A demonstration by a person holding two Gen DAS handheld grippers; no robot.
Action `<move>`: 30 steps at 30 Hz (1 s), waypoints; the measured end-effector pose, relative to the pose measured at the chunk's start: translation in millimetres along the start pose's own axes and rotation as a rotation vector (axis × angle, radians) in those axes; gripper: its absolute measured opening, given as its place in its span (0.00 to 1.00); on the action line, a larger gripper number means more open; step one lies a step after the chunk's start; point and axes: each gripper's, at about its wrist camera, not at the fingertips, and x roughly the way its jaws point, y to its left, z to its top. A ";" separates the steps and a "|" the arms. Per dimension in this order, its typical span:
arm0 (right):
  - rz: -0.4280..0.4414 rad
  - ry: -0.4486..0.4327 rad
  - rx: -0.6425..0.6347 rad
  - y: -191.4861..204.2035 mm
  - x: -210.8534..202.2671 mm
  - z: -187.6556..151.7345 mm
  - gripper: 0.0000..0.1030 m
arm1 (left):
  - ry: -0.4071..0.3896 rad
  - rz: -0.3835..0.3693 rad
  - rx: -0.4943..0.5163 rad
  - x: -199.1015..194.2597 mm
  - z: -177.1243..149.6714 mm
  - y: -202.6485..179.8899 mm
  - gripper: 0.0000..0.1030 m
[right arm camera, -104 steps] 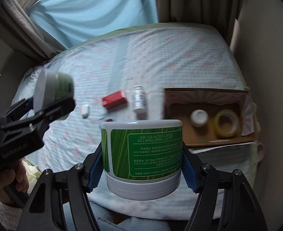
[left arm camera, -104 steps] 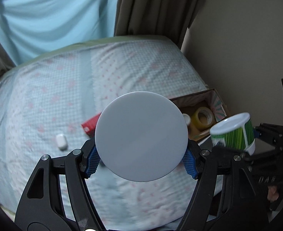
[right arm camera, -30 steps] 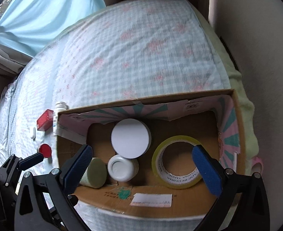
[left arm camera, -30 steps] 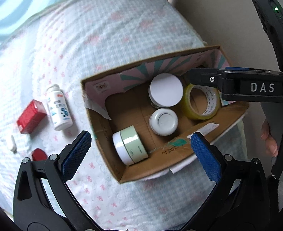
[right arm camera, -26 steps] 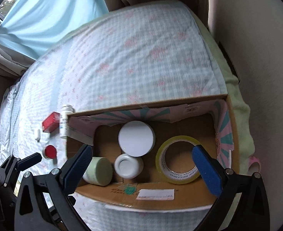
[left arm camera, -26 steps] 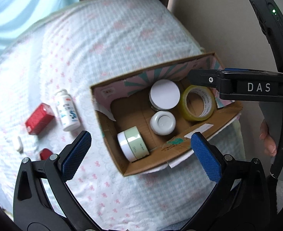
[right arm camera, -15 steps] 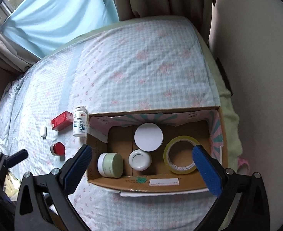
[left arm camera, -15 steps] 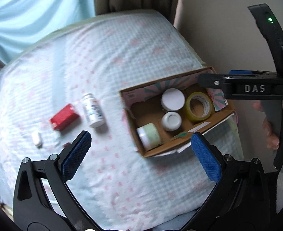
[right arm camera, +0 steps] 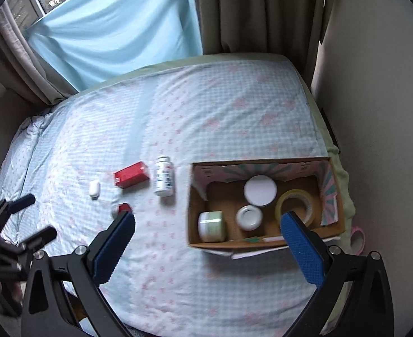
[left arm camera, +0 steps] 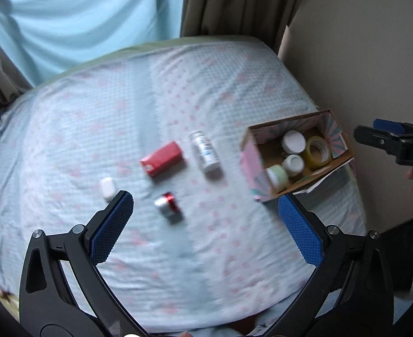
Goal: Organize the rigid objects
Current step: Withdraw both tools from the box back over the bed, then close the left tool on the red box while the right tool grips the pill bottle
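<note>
**Both tools empty above the bed; four items loose, four boxed**

The bed [right arm camera: 234, 90], under a checked sheet with pink marks, fills both views, with a blue curtain [right arm camera: 116, 28] and a brown drape [right arm camera: 262, 8] behind it and a wall along its right side.

The box [right arm camera: 265, 245] sits at the bed's right edge, open on top. Inside it, a tape roll [right arm camera: 295, 200] lies at the right end, a white-lidded tub [right arm camera: 260, 188] near the far wall, a smaller white jar [right arm camera: 249, 217] in front of it, and a green jar [right arm camera: 211, 226] on its side at the left end.

Left of the box, on the open sheet, lie a red carton [left arm camera: 161, 163] and a white bottle [left arm camera: 205, 151] side by side, then a red-and-silver can [left arm camera: 168, 206] nearer the camera, and a small white case [left arm camera: 107, 188] furthest left. None touch one another.

The left tool [left arm camera: 203, 226] hangs over the sheet, jaws wide apart, nothing between them; the can shows through the gap. The right tool [right arm camera: 208, 245] is likewise spread and empty, its right finger [right arm camera: 302, 248] covering the box's near right corner.
</note>
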 end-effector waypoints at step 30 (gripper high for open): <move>-0.113 0.081 0.029 183.9 88.5 -15.5 1.00 | 0.151 -0.137 0.386 99.3 55.8 155.5 1.00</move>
